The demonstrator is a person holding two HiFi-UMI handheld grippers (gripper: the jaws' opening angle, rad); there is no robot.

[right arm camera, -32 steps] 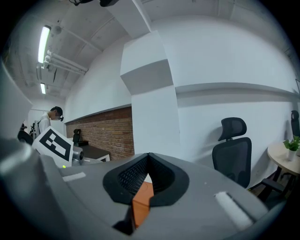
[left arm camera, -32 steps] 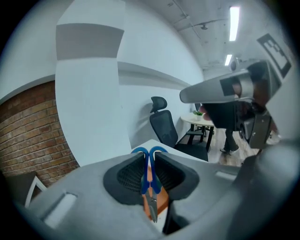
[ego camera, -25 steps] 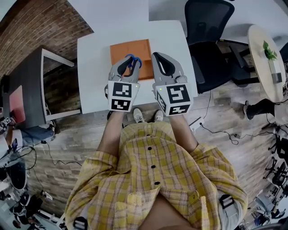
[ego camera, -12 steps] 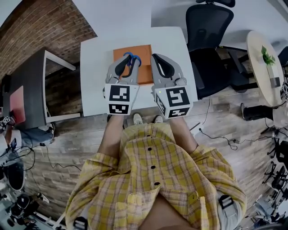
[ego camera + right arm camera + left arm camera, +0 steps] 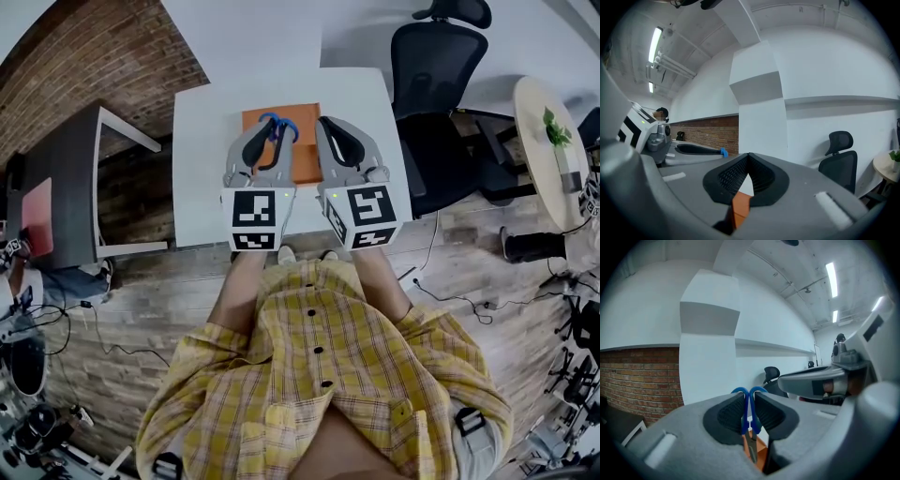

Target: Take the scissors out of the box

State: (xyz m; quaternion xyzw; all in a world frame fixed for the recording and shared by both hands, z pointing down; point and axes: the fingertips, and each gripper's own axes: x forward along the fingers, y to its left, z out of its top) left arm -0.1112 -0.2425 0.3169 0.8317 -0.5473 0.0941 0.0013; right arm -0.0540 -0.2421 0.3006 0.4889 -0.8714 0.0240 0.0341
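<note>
As the left gripper [image 5: 749,401] presses its two dark pads on the blue handle loops, the scissors [image 5: 750,427] sit upright between its jaws. The loops stick out above the pads and the grey blades hang below them. In the head view the blue loops [image 5: 279,127] show right at the tip of the left gripper [image 5: 272,139], over the far part of the box [image 5: 306,157].

The orange box [image 5: 762,453] lies under and just beyond the left gripper's jaws. The blade tip shows against it, and I cannot tell whether the tip touches it. From above, both grippers cover much of the box, so what lies in it cannot be made out.

Just beside the left gripper, on its right, the right gripper [image 5: 330,125] hangs over the box's right edge. The two run side by side and point the same way. In its own view the right gripper [image 5: 748,155] has its jaws closed tip to tip with nothing between them. A strip of the box [image 5: 739,209] shows through the gap lower down, beneath it.

Under both grippers the box rests on a white worktop [image 5: 202,169]. A black chair [image 5: 439,103] stands off to the right gripper's outer side, beyond the worktop's edge.
</note>
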